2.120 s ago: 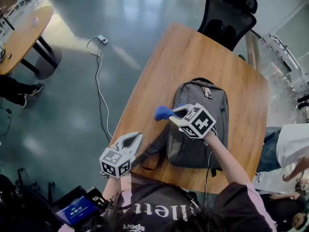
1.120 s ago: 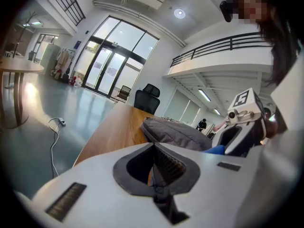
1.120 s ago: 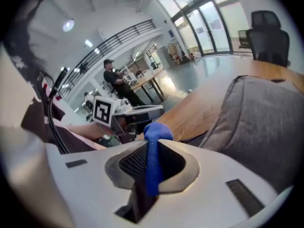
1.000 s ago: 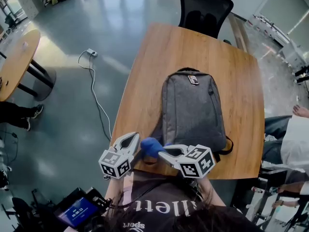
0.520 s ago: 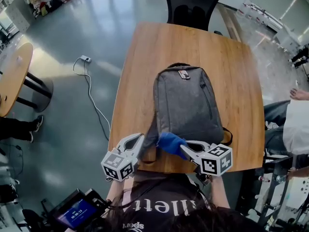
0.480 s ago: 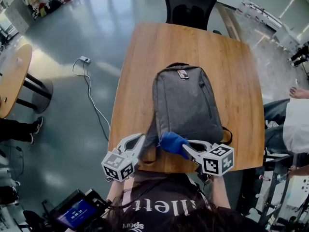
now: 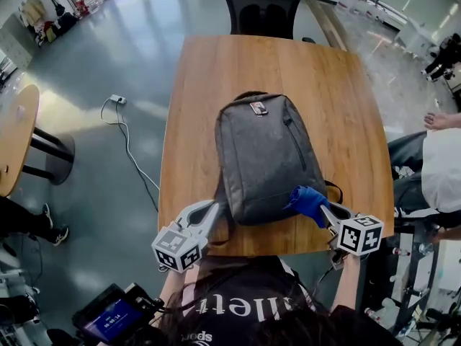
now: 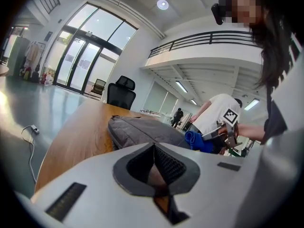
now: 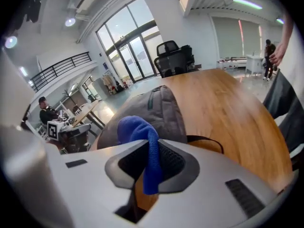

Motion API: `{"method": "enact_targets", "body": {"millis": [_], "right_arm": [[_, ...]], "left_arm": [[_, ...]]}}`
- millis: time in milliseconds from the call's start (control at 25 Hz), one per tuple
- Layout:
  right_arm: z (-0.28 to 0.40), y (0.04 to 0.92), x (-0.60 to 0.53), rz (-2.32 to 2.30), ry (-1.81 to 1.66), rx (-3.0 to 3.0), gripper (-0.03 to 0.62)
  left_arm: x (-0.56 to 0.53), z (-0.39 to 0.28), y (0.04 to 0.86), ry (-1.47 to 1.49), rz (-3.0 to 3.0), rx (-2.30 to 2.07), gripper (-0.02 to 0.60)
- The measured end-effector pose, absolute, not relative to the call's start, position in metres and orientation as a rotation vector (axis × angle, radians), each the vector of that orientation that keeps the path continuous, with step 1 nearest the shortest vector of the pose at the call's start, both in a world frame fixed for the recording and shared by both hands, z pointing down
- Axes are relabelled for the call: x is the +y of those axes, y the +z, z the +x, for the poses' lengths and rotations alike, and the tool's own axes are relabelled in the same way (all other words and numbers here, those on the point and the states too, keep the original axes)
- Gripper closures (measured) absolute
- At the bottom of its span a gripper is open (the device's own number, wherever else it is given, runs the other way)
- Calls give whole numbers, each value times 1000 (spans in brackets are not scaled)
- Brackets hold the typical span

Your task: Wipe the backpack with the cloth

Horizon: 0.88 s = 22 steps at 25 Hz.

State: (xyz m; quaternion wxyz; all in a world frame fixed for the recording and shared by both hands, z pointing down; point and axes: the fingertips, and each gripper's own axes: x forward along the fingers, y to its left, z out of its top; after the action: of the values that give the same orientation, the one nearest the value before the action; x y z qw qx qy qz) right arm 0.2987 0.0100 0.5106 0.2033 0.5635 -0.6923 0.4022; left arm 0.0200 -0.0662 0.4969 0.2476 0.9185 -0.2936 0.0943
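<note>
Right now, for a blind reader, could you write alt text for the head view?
A grey backpack lies flat on a wooden table; the right tool holds a blue cloth against its near right corner. The left tool pinches a strap at its near left corner.

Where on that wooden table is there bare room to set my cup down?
Bare wood lies at the table's far end, between backpack and chair, and along its right side. The near edge is crowded: left tongs on a strap, right tongs holding the cloth.

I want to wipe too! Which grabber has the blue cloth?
The right gripper: its jaws pinch the blue cloth. The left gripper pinches a brown strap.
</note>
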Motion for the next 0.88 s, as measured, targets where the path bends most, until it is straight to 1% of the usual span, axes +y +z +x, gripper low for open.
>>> {"method": "enact_targets", "body": {"millis": [240, 400, 560, 720, 880], "right_arm": [[347, 516, 27, 1719, 1151, -1822, 531], [346, 503, 25, 1749, 1142, -1838, 531], [294, 463, 2, 1660, 1091, -2045, 531], [211, 436, -26, 1439, 1035, -2289, 531], [124, 441, -50, 1137, 1007, -2435, 531]], "left_arm": [[-66, 21, 498, 273, 2507, -787, 578], [-69, 18, 499, 275, 2501, -797, 578], [-72, 15, 501, 274, 2494, -807, 578], [-71, 17, 502, 267, 2494, -811, 578], [-72, 16, 503, 259, 2491, -825, 578]]}}
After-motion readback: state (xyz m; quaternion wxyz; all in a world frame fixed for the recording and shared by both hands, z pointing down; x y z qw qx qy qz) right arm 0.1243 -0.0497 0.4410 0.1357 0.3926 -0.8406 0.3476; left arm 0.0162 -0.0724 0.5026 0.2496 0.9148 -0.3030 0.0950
